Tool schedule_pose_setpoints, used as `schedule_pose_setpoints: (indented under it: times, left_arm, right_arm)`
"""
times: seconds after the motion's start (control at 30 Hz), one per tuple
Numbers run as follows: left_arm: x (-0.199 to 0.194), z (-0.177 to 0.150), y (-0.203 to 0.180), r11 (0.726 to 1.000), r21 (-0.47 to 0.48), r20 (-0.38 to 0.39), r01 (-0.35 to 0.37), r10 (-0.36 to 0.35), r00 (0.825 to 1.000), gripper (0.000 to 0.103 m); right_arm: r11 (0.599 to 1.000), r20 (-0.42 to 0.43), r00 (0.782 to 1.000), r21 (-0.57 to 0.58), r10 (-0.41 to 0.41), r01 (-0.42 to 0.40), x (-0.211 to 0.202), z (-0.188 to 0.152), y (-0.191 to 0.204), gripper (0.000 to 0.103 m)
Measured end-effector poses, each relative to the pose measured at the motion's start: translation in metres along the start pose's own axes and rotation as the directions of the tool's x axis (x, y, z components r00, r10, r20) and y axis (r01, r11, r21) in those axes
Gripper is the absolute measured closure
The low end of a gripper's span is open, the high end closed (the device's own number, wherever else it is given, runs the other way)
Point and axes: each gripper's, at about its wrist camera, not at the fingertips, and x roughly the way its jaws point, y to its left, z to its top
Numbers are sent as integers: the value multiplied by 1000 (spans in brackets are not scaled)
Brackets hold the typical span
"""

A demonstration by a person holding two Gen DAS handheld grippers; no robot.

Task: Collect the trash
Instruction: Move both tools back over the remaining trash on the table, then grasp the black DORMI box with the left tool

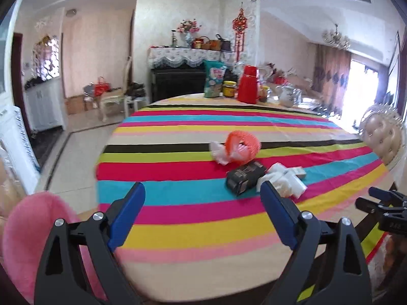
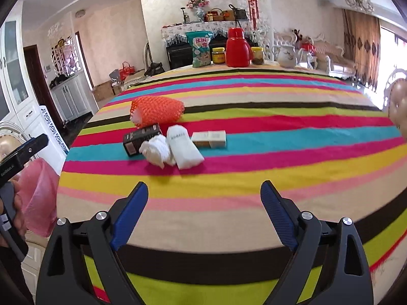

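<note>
Trash lies mid-table on a striped cloth (image 2: 254,178): an orange foam net (image 2: 157,111), a black box (image 2: 141,139), a crumpled white tissue (image 2: 156,150), a white packet (image 2: 184,150) and a small beige box (image 2: 209,139). The same net (image 1: 243,147), black box (image 1: 244,178) and white wrappers (image 1: 287,178) show in the left wrist view. My right gripper (image 2: 203,198) is open and empty above the table's near edge. My left gripper (image 1: 202,198) is open and empty, left of the black box. A pink plastic bag (image 2: 38,198) hangs at the left by the other gripper; it also shows in the left wrist view (image 1: 33,228).
At the table's far edge stand a red thermos (image 2: 236,48), a snack bag (image 2: 201,48), jars (image 2: 218,55) and a white jug (image 2: 286,56). A padded chair (image 1: 381,137) stands at the right. Tiled floor (image 1: 76,147) and cabinets lie to the left.
</note>
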Motion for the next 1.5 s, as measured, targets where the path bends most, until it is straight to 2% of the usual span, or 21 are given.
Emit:
schedule_pose_setpoints:
  times: [0.23,0.4,0.57,0.73,1.0,1.2,1.5]
  left_arm:
    - [-37,5,13,999,-28,20,-41,42,999,15]
    - [-30,12,6,999,-48,-1,-15,15,1000,19]
    - [11,16,-15,999,-20,-56,45,-46,997,27]
    - [59,22,-32,995,-11,-104,97,-97,990,33]
    - [124,26,-52,985,20,-194,172,-165,967,38]
    - [161,28,-61,978,48,-250,201,-183,951,38]
    - [197,26,-63,969,91,-322,230,-190,928,44]
  right_arm:
    - [999,17,999,19,29,-29,-19,-10,-17,18]
    - [999,13,1000,21,27,-27,-21,-3,-26,18]
    - [1000,7,1000,13,2,-2,-3,13,-32,18]
    - [1000,-31,1000,-10,-2,1,33,31,-31,18]
    - [999,-74,997,-45,4,-8,79,51,-20,18]
    - [997,-110,994,-74,11,-20,101,55,-13,18]
    - [997,-146,989,-78,18,-30,125,57,-11,18]
